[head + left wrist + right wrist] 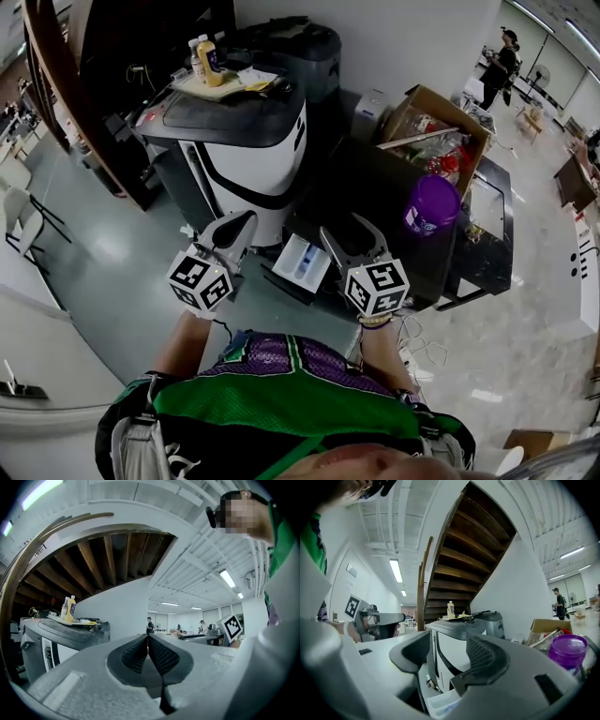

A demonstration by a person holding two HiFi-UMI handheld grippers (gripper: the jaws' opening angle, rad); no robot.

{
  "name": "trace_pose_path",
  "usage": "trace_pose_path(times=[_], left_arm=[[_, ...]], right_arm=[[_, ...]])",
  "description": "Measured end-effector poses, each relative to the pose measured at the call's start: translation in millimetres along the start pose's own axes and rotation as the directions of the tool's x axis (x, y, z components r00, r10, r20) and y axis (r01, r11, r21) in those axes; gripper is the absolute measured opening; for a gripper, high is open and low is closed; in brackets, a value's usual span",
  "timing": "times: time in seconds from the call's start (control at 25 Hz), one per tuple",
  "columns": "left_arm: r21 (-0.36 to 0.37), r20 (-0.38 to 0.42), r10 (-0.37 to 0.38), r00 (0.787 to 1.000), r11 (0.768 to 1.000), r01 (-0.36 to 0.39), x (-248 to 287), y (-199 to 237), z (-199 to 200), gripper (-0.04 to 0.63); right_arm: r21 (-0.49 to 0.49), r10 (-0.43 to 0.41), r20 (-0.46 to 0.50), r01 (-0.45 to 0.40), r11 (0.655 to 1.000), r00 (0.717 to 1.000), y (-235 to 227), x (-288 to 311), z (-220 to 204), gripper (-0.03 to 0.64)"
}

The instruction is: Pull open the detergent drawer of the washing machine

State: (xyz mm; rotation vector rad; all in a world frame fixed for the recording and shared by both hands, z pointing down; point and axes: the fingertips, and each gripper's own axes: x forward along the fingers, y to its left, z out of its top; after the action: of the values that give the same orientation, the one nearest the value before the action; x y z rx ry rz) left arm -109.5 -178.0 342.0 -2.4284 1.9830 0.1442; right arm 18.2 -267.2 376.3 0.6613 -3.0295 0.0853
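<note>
The washing machine (pixel 246 155) is white with a dark grey top and stands ahead of me; in the right gripper view the washing machine (pixel 454 644) shows between the jaws, farther off. A white drawer-like tray (pixel 302 262) with blue inside sits low by its front, and the tray (pixel 440 707) also shows below the right jaws. I cannot tell whether it is attached to the machine. My left gripper (pixel 246 221) (pixel 148 638) is shut on nothing, short of the machine. My right gripper (pixel 352 225) (pixel 446 646) stands open and empty, above the tray.
A tray with bottles (pixel 208 60) rests on the machine's top. A low black table (pixel 375 178) to the right carries a purple jar (pixel 431 204) and a cardboard box (pixel 433 127). A wooden staircase (pixel 464 550) rises behind. A person (pixel 502 58) stands far back right.
</note>
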Motion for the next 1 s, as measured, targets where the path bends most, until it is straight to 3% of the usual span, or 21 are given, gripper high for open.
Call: trace_pose_path(times=[0.48, 1.0], left_arm=[[0.017, -0.006, 0.040, 0.999, 0.999, -0.039, -1, 1, -2, 0.018], [0.024, 0.027, 0.044, 0.999, 0.999, -0.045, 3, 6, 6, 0.018]], right_arm=[[0.005, 0.014, 0.046, -0.014, 1.000, 0.999, -4, 5, 9, 0.067], [-0.046, 0.018, 0.070, -0.014, 0.999, 0.997, 0, 14, 26, 0.025]])
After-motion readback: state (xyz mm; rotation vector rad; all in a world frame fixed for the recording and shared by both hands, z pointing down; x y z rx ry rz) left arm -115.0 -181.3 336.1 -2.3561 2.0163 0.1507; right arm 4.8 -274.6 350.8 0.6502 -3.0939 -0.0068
